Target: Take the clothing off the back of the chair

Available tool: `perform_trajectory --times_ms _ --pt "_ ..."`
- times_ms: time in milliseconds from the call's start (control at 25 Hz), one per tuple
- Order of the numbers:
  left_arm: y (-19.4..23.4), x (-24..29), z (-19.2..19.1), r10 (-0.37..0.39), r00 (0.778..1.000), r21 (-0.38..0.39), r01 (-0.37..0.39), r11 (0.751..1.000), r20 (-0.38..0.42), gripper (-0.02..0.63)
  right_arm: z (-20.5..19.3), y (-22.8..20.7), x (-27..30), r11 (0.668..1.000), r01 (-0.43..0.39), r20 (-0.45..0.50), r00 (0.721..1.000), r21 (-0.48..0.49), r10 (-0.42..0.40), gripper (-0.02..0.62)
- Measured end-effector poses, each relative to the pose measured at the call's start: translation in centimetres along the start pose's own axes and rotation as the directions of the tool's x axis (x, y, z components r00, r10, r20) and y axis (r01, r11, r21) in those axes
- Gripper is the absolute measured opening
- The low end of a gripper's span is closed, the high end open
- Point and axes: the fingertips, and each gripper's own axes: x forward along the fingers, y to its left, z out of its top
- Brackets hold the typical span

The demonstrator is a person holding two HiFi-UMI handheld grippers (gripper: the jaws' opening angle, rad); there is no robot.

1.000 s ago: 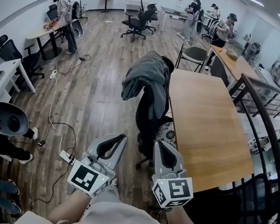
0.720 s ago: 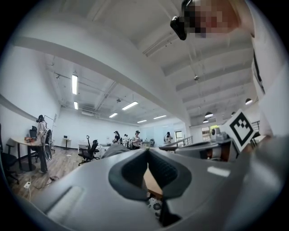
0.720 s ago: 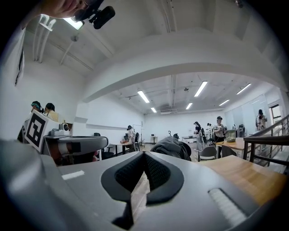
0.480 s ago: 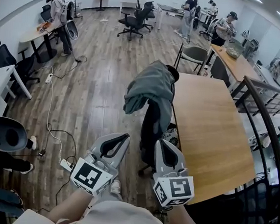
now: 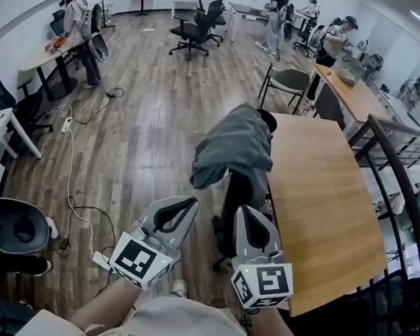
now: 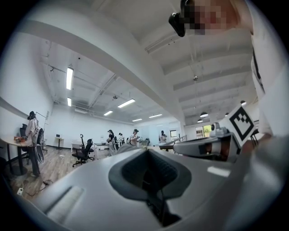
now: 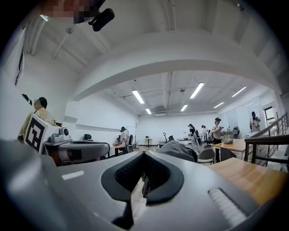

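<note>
A grey garment [image 5: 238,148] hangs over the back of a black chair [image 5: 240,200], which is pushed up to the left edge of a wooden table [image 5: 325,204]. Both grippers are level and side by side, short of the chair and touching nothing. My left gripper [image 5: 187,200] is shut and empty, to the left of the chair. My right gripper [image 5: 244,211] is shut and empty, in line with the chair's seat. In the right gripper view the garment [image 7: 178,149] shows straight beyond the shut jaws, with the left gripper [image 7: 76,149] at the left.
A cable and power strip [image 5: 101,260] lie on the wood floor at the left. A dark stair railing [image 5: 407,190] curves along the right. A grey chair [image 5: 288,81] stands beyond the table. Several people, desks and office chairs [image 5: 194,25] fill the far end.
Both grippers and the head have moved forward toward the chair. The garment and chair now sit nearer and lower in the head view. The jaws stay shut.
</note>
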Motion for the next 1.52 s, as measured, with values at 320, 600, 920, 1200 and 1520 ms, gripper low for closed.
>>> perform_trajectory --times_ms 320,600,920,1200,1520 --pt "2.6 2.5 -0.5 -0.047 0.999 0.012 0.047 0.999 0.003 0.0 0.0 -0.9 2.8 0.999 0.051 0.003 0.999 -0.005 -0.05 0.0" --pt "2.2 4.9 -0.3 -0.037 0.999 -0.012 0.037 0.999 0.014 0.0 1.0 -3.0 3.2 0.999 0.039 -0.008 0.999 -0.022 -0.039 0.0" --pt "1.0 6.6 0.0 -0.001 1.0 -0.004 0.001 1.0 0.022 0.0 1.0 -5.4 3.2 1.0 0.001 -0.005 1.0 -0.015 -0.001 0.0" --pt "0.1 7.3 -0.1 0.021 1.0 0.004 -0.021 1.0 0.005 0.0 1.2 -6.2 2.9 1.0 -0.03 0.002 1.0 -0.006 0.03 0.0" --pt "0.0 8.6 -0.3 0.064 0.998 0.037 -0.064 0.997 -0.019 0.026 1.8 -8.1 2.5 1.0 -0.026 0.014 1.0 -0.014 0.026 0.002"
